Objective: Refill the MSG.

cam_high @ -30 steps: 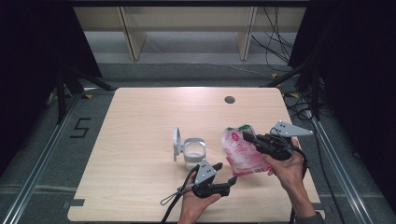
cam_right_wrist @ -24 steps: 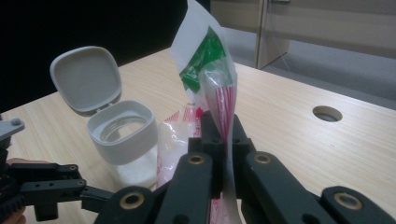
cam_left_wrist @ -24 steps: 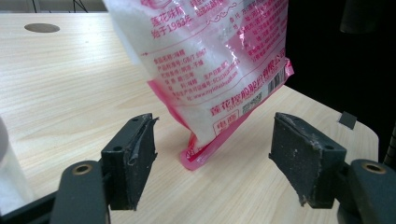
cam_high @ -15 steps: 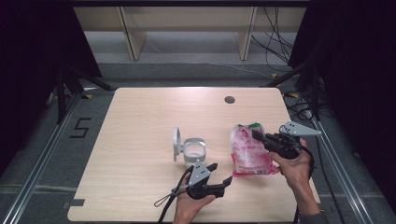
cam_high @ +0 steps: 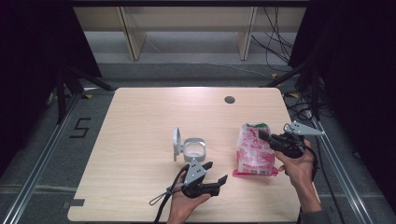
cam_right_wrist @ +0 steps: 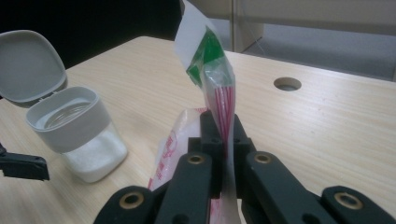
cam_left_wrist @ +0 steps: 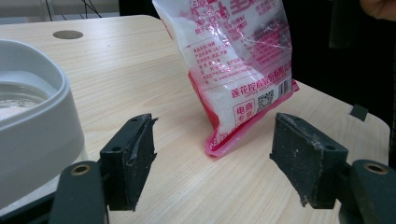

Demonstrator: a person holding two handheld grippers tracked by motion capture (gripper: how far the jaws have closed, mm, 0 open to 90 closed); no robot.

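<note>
A pink and white plastic bag of white grains stands on the table's right half, its bottom edge on the wood. My right gripper is shut on the bag's upper edge, near its green and white top corner. A small grey container with its hinged lid swung open sits at the table's middle, with white grains inside. My left gripper rests near the front edge, open, nothing between its pads, pointing toward the bag.
A round cable hole lies at the table's back right. The right table edge runs close beside the right hand. Cables and shelving legs stand on the floor beyond the table.
The right gripper has carried the bag rightward and down, so its bottom now rests on the table and it stands more upright. The left gripper has hardly moved.
</note>
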